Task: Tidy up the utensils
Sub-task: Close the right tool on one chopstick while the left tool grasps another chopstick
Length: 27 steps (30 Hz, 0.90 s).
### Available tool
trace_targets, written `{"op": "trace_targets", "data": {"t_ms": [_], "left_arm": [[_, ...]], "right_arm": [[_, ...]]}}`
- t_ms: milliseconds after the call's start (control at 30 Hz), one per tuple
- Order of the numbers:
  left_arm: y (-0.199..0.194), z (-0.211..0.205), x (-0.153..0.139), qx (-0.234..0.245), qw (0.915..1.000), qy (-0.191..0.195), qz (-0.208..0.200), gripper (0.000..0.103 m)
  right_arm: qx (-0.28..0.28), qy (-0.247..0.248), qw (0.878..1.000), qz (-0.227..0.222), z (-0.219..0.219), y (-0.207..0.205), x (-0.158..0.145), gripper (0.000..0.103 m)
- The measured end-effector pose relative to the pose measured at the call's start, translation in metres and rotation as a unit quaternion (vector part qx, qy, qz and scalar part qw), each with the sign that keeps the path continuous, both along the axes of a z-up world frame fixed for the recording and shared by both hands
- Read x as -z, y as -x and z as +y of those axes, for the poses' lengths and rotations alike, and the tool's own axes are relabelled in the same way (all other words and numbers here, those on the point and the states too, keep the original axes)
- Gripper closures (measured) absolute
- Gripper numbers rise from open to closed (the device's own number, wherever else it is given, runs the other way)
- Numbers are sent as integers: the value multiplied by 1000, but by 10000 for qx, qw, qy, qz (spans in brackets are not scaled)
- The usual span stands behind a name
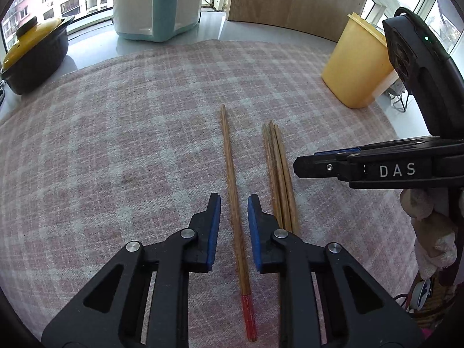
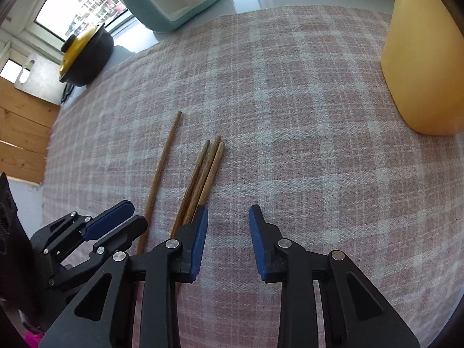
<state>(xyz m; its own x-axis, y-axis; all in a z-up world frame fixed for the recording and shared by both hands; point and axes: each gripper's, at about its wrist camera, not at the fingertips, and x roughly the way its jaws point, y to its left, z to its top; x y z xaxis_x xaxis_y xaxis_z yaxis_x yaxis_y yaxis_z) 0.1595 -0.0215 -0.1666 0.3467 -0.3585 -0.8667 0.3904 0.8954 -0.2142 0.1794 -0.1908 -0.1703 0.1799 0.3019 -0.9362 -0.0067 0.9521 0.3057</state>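
- Pink-and-white checked cloth [image 1: 116,133] covers the counter by a bright window; a yellow-lidded pot [image 1: 34,49], a pale teal appliance [image 1: 156,3] and a yellow tub [image 1: 356,66] stand along the far edge.
- Left wrist view: a single chopstick [image 1: 232,191] with a red end lies on the cloth, its long axis running straight away from the camera, in line with the fingers.
- The left hand-held gripper [image 1: 233,203] straddles that chopstick: one blue pad on each side, a narrow gap either way, neither pad pressing on the wood. Its jaws are slightly apart and grip nothing.
- A bundle of chopsticks [image 1: 278,174] lies just beside the single one, on its right and roughly parallel to it, partly under the right-hand finger.
- The right hand-held gripper [image 1: 298,166] reaches in from the right edge, close to the bundle but not touching it as far as shows.
- Right wrist view: the right hand-held gripper [image 2: 228,220] has its jaws apart over bare cloth, holding nothing.
- The bundle of chopsticks [image 2: 207,168] lies left of its jaws, slanting away up and to the right, passing behind the left finger.
- The single chopstick [image 2: 162,171] lies further left, by the left hand-held gripper [image 2: 127,214].
- My judgement: the left side is nearer a grasp, already centred; the right must shift left to take the bundle.
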Motion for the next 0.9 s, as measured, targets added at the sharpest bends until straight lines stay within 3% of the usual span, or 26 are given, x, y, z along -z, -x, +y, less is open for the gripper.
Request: {"op": "trace_targets", "data": {"t_ms": [333,600,900], "left_arm": [[-3,2,7,-61,10000,7,8,89],[-2,2,7,-86,9999,-75,-46,93],[-3,11,7,-191,9998,-85,-25,94]], "right_arm": [[-96,30,9999,129,12,-8,2,82],[-221,390,9989,145,27,-14,3,90],[-393,649,9970,175,39,-24,5,90]]}}
